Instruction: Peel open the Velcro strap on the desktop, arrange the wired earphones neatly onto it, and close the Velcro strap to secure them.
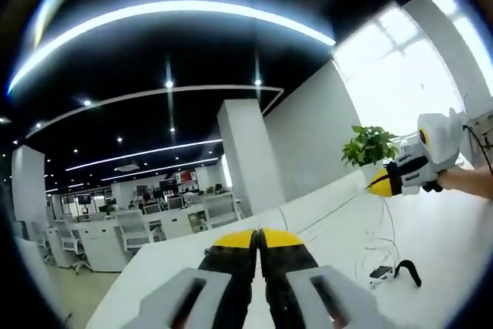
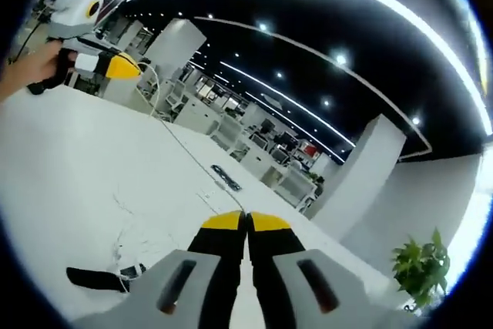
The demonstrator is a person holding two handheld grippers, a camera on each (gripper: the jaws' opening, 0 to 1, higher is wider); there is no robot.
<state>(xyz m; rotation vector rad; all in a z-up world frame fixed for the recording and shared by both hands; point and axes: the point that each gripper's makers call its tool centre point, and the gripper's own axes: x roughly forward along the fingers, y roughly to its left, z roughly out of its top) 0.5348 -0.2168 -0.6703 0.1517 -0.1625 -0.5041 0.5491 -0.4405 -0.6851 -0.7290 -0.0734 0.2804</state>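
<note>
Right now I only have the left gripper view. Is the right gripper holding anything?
Observer: No. In the right gripper view the right gripper is shut, with nothing between its jaws, above the white desk.
Operator: Where's the strap from there?
Observer: The black Velcro strap lies on the desk to the lower left of those jaws, with the earphone wire loose beside it.
Operator: And my own gripper from outside?
Observer: The left gripper is held in a hand at that view's upper left, well away from the strap, yellow tips together.
</note>
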